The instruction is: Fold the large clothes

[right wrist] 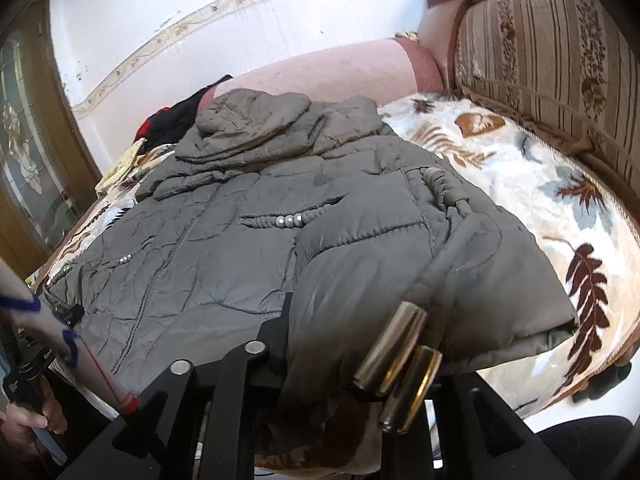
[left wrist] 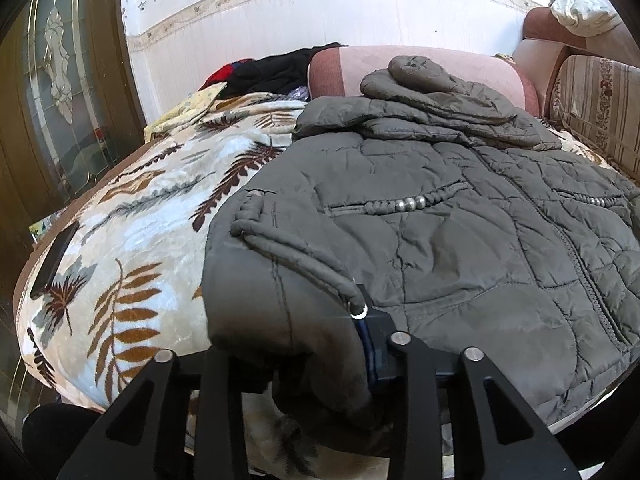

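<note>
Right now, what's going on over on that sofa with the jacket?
A person is working a gripper in each hand on a grey quilted puffer jacket lying front-up on a leaf-patterned fleece blanket. The left gripper holds the jacket's near hem corner on one side; the right gripper has the opposite near corner between its fingers, drawstring metal tips dangling there. Both sleeves look folded in; the bottom fold is not yet made.
</note>
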The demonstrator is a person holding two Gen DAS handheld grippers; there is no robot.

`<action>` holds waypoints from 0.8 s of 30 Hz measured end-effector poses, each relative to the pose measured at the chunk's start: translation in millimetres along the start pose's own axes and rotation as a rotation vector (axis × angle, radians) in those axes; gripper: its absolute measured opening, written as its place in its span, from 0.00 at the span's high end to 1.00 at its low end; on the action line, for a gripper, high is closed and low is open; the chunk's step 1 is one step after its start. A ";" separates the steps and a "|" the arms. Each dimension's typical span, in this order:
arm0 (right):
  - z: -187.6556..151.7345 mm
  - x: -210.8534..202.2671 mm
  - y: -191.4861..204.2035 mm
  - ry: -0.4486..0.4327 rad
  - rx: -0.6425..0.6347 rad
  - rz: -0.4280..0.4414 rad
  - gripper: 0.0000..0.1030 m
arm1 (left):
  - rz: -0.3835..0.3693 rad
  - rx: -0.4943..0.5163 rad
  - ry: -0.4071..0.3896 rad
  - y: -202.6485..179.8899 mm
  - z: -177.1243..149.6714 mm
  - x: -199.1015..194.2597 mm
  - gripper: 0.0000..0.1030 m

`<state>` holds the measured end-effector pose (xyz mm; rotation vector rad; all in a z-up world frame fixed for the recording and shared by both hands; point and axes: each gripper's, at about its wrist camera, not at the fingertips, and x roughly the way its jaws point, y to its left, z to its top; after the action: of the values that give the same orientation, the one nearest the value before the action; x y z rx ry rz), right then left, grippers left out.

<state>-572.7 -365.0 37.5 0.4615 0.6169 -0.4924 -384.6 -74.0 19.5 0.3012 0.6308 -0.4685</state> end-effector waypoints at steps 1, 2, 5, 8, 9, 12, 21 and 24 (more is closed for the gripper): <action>-0.1 0.3 -1.8 0.004 0.008 0.003 0.74 | 0.003 -0.007 0.007 1.7 -0.1 1.4 0.59; -0.1 0.9 -3.4 0.009 0.015 0.007 0.72 | 0.004 -0.019 0.015 4.1 0.1 3.0 0.56; -1.5 1.6 -4.6 0.016 0.020 0.003 0.70 | -0.008 -0.083 0.048 15.2 0.5 9.6 0.43; -2.4 3.1 -4.1 0.020 0.014 0.005 0.74 | -0.045 -0.094 0.060 16.6 0.4 12.0 0.56; -2.4 3.1 -3.2 0.018 0.008 0.014 0.79 | -0.050 -0.076 0.050 13.2 0.3 9.8 0.64; -2.2 0.8 1.1 0.002 -0.019 0.015 0.83 | -0.026 -0.012 0.016 3.0 -0.1 4.4 0.71; 1.5 -8.7 3.1 -0.042 -0.040 0.021 0.84 | -0.019 0.009 -0.040 0.6 2.6 -6.6 0.77; 2.5 -12.1 2.5 -0.051 -0.042 0.026 0.84 | -0.019 0.010 -0.051 1.7 3.3 -10.0 0.78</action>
<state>-578.8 -360.9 47.7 0.4153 0.5704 -0.4642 -389.2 -70.6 28.5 0.2915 0.5819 -0.4965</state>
